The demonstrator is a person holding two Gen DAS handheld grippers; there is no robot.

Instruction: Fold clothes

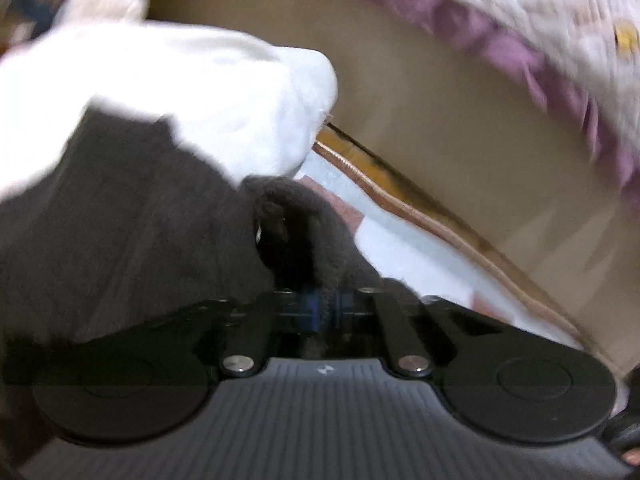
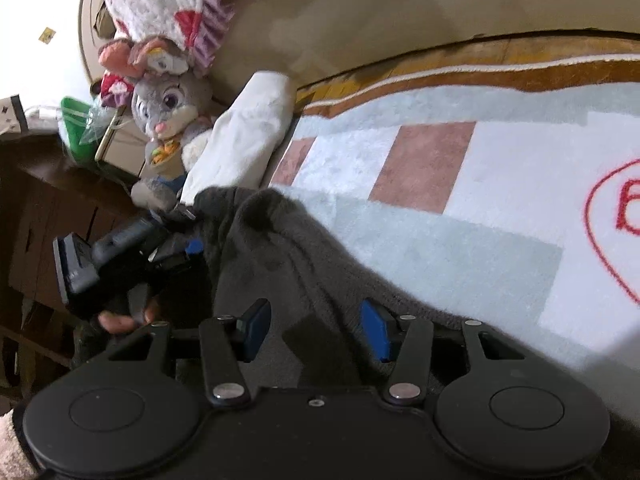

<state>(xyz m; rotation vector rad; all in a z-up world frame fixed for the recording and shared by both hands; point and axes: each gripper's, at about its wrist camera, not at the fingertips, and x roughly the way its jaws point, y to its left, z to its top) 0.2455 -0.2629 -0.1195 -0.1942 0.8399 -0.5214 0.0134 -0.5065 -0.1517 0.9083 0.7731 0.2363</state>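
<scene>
A dark grey garment (image 1: 120, 220) lies crumpled on the pale rug (image 2: 460, 248). My left gripper (image 1: 316, 300) is shut on a bunched edge of it, and the cloth hides its fingertips. In the right wrist view the left gripper (image 2: 188, 246) shows at the garment's far left edge, with a hand (image 2: 120, 322) holding it. My right gripper (image 2: 316, 330) stands open over the same grey garment (image 2: 288, 272). A fold of the cloth runs between its blue pads (image 2: 376, 332), and I see no pressing. A folded white garment (image 1: 180, 100) (image 2: 244, 140) lies just beyond.
A grey plush rabbit (image 2: 172, 104) sits beside the white garment, against dark wooden furniture (image 2: 48, 208). A white quilt with a purple fringe (image 1: 520, 28) hangs over a beige panel (image 1: 420, 100). The rug's brown border (image 2: 480, 68) meets that panel; a green container (image 2: 74, 120) stands at the left.
</scene>
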